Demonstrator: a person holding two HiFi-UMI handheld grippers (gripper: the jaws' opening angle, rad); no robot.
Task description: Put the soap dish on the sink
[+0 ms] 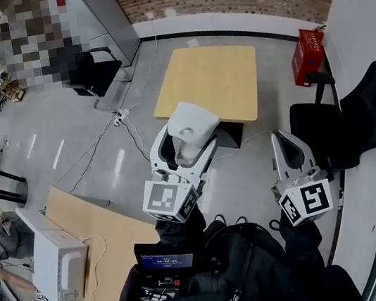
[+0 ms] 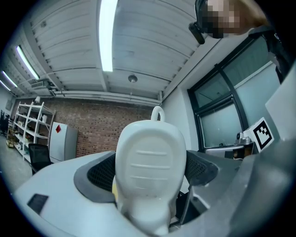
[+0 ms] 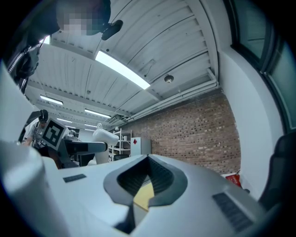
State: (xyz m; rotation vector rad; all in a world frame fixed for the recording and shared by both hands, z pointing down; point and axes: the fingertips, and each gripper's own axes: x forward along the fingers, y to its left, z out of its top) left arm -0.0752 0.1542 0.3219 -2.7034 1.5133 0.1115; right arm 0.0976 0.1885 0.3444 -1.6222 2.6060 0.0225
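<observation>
The soap dish [image 1: 191,125] is white, oval and ribbed, with a small loop at its far end. My left gripper [image 1: 190,143] is shut on it and holds it up in the air over the grey floor. In the left gripper view the soap dish [image 2: 150,163] fills the gap between the dark ribbed pads [image 2: 100,175] of the left gripper [image 2: 151,185]. My right gripper [image 1: 285,143] hangs to the right at about the same height, shut and holding nothing. In the right gripper view the right gripper [image 3: 147,179] has its jaws closed together. No sink is in view.
A light wooden table [image 1: 209,82] stands ahead on the floor, with a red box [image 1: 308,55] to its right. Black chairs [image 1: 331,131] stand at the right wall. A white appliance [image 1: 58,267] sits on a wooden board at the lower left. Cables [image 1: 119,117] run over the floor.
</observation>
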